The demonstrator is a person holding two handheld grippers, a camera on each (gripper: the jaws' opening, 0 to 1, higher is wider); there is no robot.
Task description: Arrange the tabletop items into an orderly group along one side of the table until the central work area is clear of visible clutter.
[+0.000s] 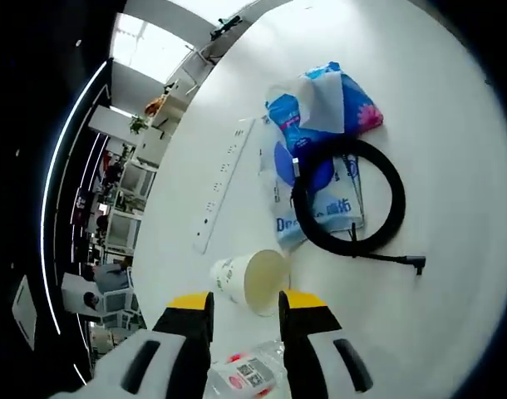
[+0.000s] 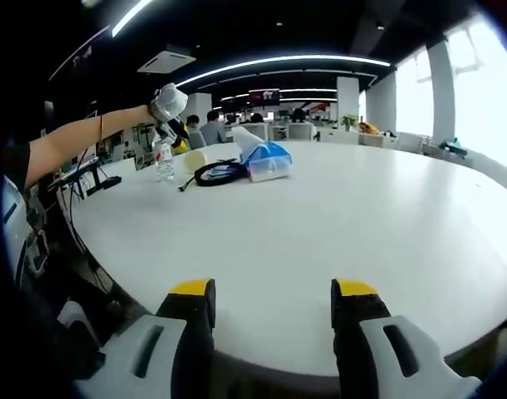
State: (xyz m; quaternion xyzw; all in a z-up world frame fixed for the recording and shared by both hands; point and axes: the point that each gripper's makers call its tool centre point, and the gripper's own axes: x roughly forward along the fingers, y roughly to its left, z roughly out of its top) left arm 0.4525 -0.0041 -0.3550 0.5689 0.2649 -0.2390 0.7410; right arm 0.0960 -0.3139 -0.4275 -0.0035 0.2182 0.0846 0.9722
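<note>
- Left gripper [image 1: 245, 320], left gripper view: two broad jaws, white along the body, each ending in a yellow tip over a black inner face; a dark elongated slot is recessed into the upper surface of each jaw.
- Right gripper [image 2: 272, 303], right gripper view: the same build, with white moulded jaws, yellow caps at the tips, black inner faces and one dark oval slot per jaw.
- Left gripper as seen in the right gripper view [image 2: 169, 106]: a pale grey-white housing with a small yellow part below it.
- Person's arm [image 2: 83, 141]: bare along the forearm, with a thin dark band at the wrist; a dark sleeve edge at the upper arm.
</note>
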